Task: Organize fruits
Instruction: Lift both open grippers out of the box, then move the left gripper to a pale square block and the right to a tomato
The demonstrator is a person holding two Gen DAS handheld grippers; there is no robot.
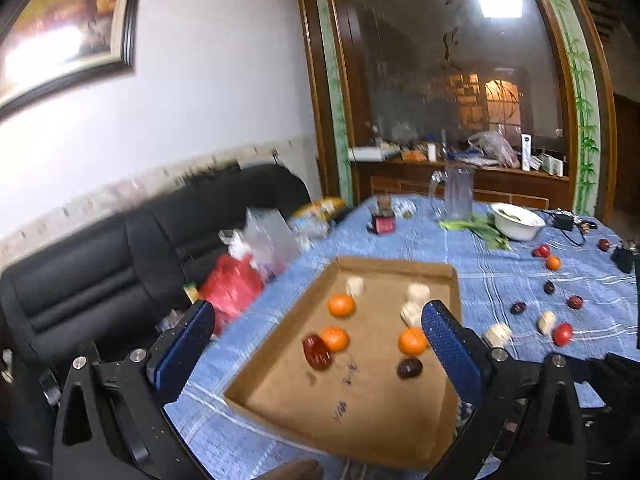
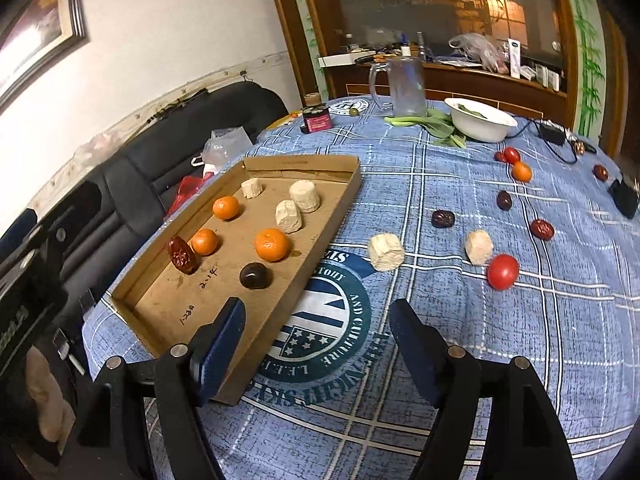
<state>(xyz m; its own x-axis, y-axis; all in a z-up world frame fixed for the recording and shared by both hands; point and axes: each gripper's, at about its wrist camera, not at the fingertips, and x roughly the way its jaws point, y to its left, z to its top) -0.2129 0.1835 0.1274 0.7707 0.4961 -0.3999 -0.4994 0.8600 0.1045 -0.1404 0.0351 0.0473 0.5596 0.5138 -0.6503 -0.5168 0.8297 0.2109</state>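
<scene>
Left gripper [image 1: 318, 344]: fingers wide, empty, over the tray.
Right gripper [image 2: 316, 332]: fingers wide, empty.
Tray [image 2: 320, 240]: 10 o'clock; holds three oranges, pale chunks, dates.
Tomato [image 2: 503, 271]: 1 o'clock, on the cloth [image 2: 440, 184].

Matt brown cardboard tray [image 2: 332, 216] sits on woven blue checked cloth [image 2: 440, 320]; the white bowl [image 2: 480, 124] looks glossy.

A shallow cardboard tray [image 2: 320, 236] at left of centre holds three oranges [image 2: 272, 245], three pale chunks [image 2: 289, 216] and two dates [image 2: 182, 255]. Right of it, loose on the worktop: a tomato [image 2: 503, 271], pale chunks [image 2: 385, 252], dates [image 2: 443, 218].
</scene>
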